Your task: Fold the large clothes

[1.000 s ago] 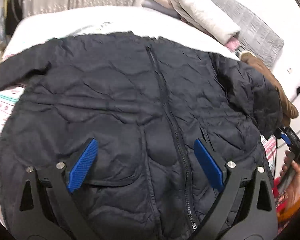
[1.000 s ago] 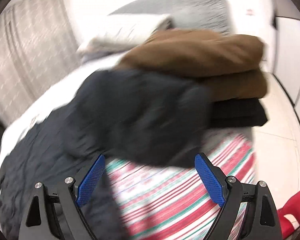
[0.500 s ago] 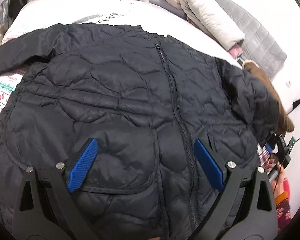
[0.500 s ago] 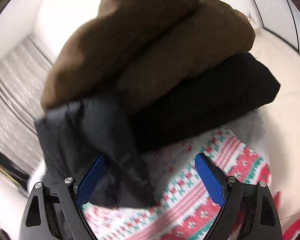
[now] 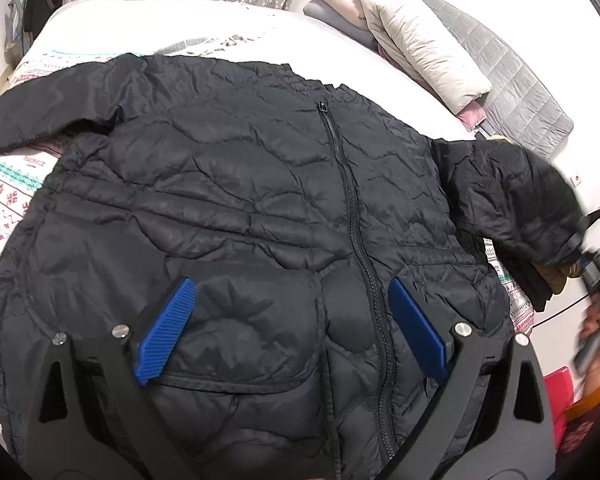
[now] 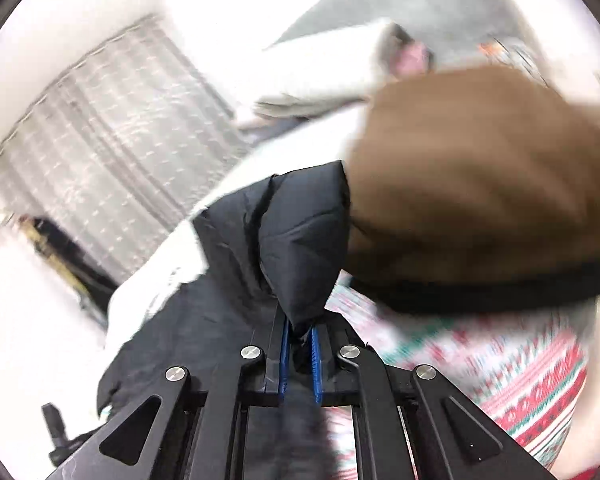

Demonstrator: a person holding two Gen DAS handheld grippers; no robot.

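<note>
A: Where is the black quilted puffer jacket (image 5: 260,208) found?

B: It is spread front-up, zipped, across the white bed with the red-and-green patterned knit blanket (image 5: 0,200). Its body is laid flat, and one sleeve (image 5: 48,104) is stretched out to the far left of the left wrist view.

A: And the other sleeve (image 6: 300,240)?

B: It is pinched at the cuff by the right gripper (image 6: 299,354), whose blue pads are drawn nearly together with dark fabric caught between them. The sleeve is lifted off the blanket, just beside a stack of folded brown and black garments (image 6: 480,200). The right wrist view is blurred, so little more can be made out.

A: How is the left gripper (image 5: 290,330) held?

B: Its jaws are spread wide and nothing is held. It is poised above the lower front of the jacket, near the zipper (image 5: 356,240); whether the fabric is touched cannot be told.

A: How much of the fold is judged done?

B: Very little. The jacket is laid out and smoothed, but no fold is seen in the body. Only the first sleeve fold appears to be begun. The held sleeve is yet to be laid across the chest, the far sleeve is untouched, and the body is yet to be doubled over.

A: Anything else on the bed?

B: Cream and grey folded bedding (image 5: 420,40) is piled at the far edge.
</note>
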